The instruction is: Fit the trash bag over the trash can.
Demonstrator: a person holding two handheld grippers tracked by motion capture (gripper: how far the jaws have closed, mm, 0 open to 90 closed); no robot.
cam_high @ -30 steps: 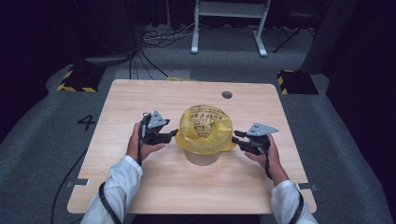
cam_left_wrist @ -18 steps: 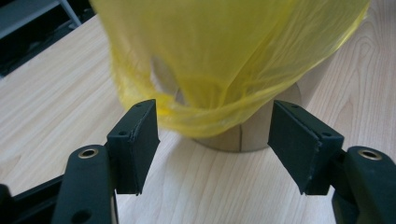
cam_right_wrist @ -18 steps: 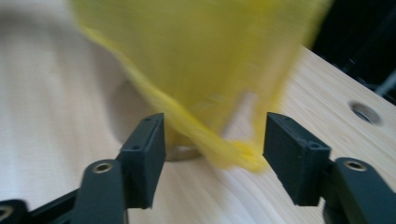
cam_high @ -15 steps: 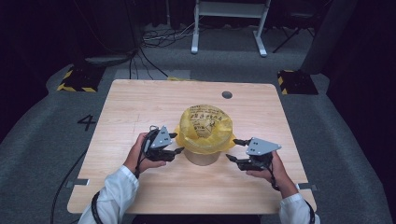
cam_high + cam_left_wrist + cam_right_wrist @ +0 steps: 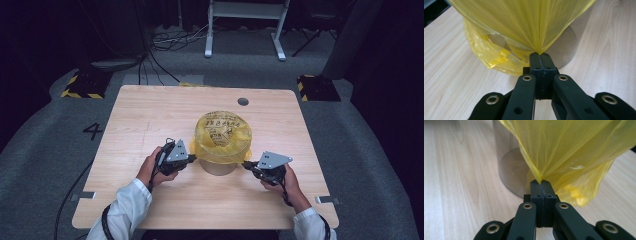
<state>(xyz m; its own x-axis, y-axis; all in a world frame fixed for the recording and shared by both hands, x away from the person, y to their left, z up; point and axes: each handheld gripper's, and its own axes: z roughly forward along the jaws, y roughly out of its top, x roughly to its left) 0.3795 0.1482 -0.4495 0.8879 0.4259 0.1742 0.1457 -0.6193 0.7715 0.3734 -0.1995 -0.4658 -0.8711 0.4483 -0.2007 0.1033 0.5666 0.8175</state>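
Observation:
A yellow plastic bag with dark print lies stretched over a grey round container in the middle of the wooden table. My left gripper is at the bag's left side. Its jaws have just closed, and in the left gripper view the left gripper pinches a fold of the bag in front of the container. My right gripper is at the bag's right side. It too has just closed, and the right gripper clamps the bag beside the container.
A small round hole is in the table's far right part. On the floor beyond stand a white metal frame, loose cables and black-and-yellow striped blocks. Bare tabletop lies left, right and front of the container.
Both hands have come nearer the table's front edge along the bag's sides. Both grippers have closed on the bag's lower edge, which now sits pulled taut over the container.

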